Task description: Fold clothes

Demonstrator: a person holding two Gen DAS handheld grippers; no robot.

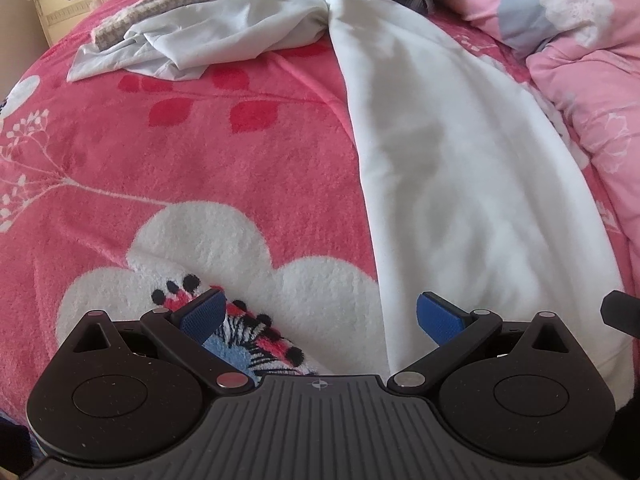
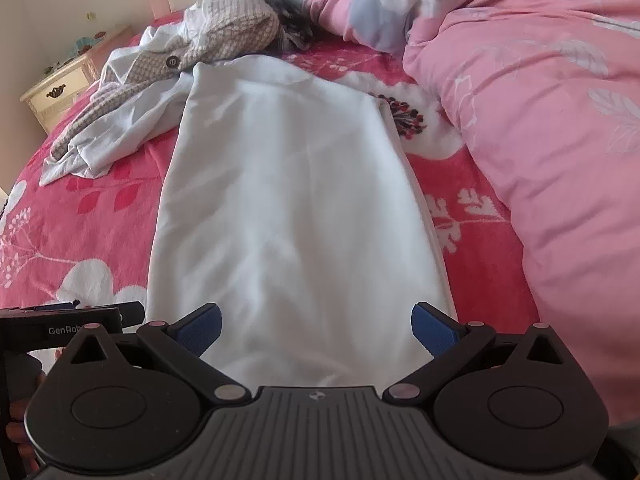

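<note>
While both tongs gape empty, right tongs (image 2: 316, 328) view alone shows white garment (image 2: 288, 200) whole; left tongs (image 1: 320, 316).

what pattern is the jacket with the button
A small beige-and-white check; the jacket shows best in the right wrist view.

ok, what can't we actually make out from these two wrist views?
- Near hem of the white garment: right wrist view, hidden behind the right hand-held gripper body.
- Same garment's right edge: left wrist view, cut off near the frame edge.
- Pile of unfolded clothes: left wrist view, top cropped; item count unclear.
- Left hand-held gripper: open over the blanket; any contact with it cannot be told.
</note>
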